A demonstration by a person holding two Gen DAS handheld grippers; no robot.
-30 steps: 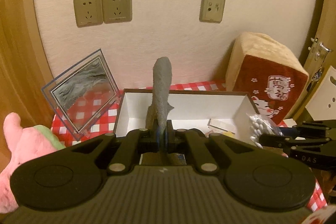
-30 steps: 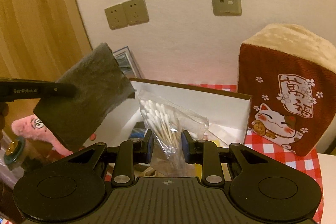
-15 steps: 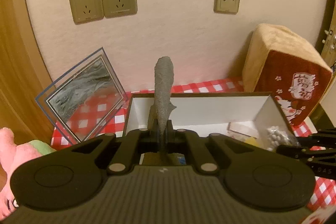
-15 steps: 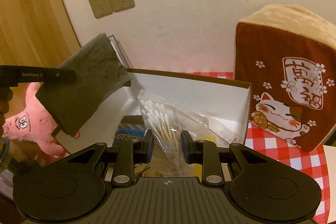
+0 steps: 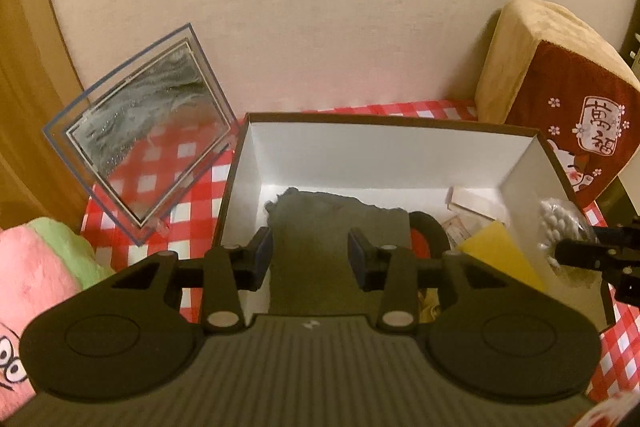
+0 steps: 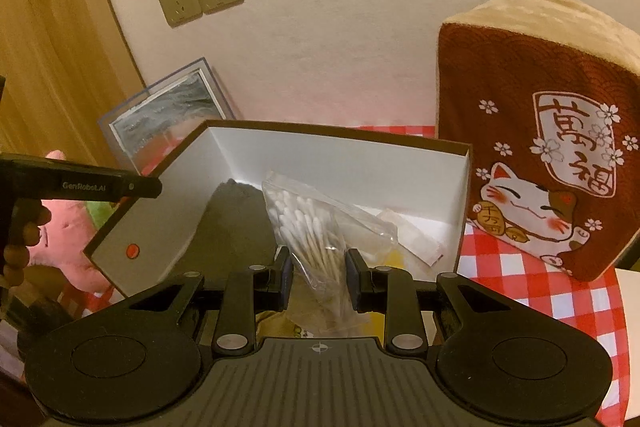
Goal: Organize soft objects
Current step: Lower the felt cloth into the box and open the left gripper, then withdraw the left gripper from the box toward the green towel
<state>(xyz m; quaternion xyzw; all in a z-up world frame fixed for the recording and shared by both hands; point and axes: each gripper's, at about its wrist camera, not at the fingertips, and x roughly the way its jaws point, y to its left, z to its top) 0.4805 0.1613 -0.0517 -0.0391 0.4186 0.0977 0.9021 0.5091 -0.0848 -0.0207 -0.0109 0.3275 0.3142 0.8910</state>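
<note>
Left tongs: just spread, cloth dropped into box. Right tongs: pinching swab bag. Bag light, slippery; grip low.

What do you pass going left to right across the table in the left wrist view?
Pink plush toy → tilted clear frame → grey cloth in the white box → yellow sponge → bag of cotton swabs → lucky-cat cushion.

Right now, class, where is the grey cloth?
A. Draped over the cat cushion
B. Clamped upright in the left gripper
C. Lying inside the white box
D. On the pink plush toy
C: the grey cloth lies on the floor of the white box, and the left gripper stands open above it.
</note>
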